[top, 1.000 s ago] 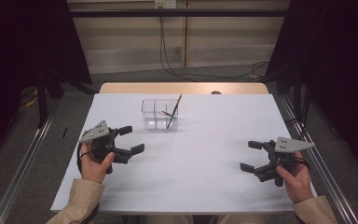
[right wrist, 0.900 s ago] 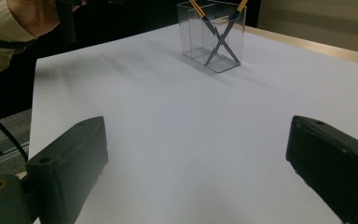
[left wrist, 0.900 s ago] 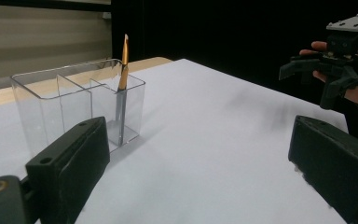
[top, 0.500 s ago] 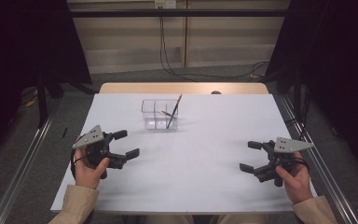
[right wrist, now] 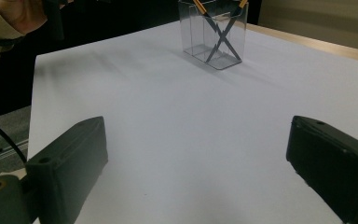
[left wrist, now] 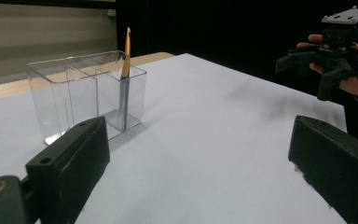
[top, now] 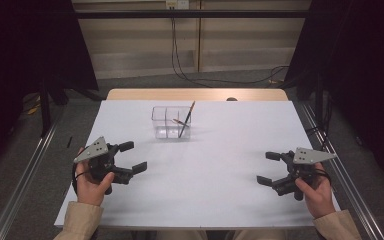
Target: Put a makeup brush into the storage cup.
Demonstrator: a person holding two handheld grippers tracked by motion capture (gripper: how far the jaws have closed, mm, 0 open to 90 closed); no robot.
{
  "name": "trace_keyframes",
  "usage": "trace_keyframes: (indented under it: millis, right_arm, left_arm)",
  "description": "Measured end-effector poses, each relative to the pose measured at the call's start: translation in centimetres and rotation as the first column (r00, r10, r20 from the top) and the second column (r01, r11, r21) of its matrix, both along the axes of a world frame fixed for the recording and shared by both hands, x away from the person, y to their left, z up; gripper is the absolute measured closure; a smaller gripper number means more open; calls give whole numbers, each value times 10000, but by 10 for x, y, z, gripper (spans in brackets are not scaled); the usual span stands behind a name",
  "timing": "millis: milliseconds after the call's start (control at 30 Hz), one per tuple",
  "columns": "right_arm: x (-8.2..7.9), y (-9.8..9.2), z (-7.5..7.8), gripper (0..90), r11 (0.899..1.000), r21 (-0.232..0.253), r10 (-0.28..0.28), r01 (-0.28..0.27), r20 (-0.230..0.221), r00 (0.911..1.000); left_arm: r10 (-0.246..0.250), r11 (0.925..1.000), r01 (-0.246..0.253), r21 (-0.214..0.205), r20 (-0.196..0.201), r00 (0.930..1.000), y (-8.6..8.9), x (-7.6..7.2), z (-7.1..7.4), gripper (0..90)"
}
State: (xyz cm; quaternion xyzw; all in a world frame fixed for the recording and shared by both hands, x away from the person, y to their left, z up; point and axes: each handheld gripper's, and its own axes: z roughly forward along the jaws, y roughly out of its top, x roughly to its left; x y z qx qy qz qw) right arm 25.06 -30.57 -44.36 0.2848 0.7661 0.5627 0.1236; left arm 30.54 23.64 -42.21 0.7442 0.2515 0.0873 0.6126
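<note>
Left gripper held low over the white bench, jaws spread wide, nothing between them; same spread shows in the left gripper view, bare bench between the two black jaws. Right gripper also low over the bench, jaws spread wide and empty, pointing inward toward the left one. The two grippers are well apart, each in a hand at the near corners of the bench. Clear plastic organizer box with inner compartments stands upright ahead of both grippers, farther out on the bench, well apart from each; it sits forward and to the inner side of the left gripper, forward and further across from the right gripper. Two pencils stand tilted inside the box's compartment on the side toward the right gripper, crossing each other as seen in the right gripper view, orange tips above the rim. In the left gripper view one pencil rises from the box compartment nearest the other gripper, which shows far off, jaws apart. Neither gripper touches the box or the pencils.
</note>
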Motion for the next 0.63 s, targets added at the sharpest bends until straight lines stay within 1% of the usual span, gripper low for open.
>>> trace_keyframes:
  millis: [133, 167, 467, 633]
  right_arm:
    - [0, 0, 0, 49, 10000, 5, -21, 21, 13, 10000]
    - [0, 0, 0, 49, 10000, 13, -24, 24, 9, 10000]
    - [0, 0, 0, 48, 10000, 10, -52, 52, 31, 10000]
    - [0, 0, 0, 48, 10000, -10, -55, 55, 48, 10000]
  left_arm:
    - [75, 9999, -75, -104, 21, 10000, 3, -1, 1, 52]
    - [50, 10000, -50, -64, 34, 10000, 4, -1, 2, 52]
    - [7, 9999, -7, -145, 20, 10000, 3, -1, 1, 53]
    - [30, 9999, -30, -113, -9, 10000, 3, -1, 0, 53]
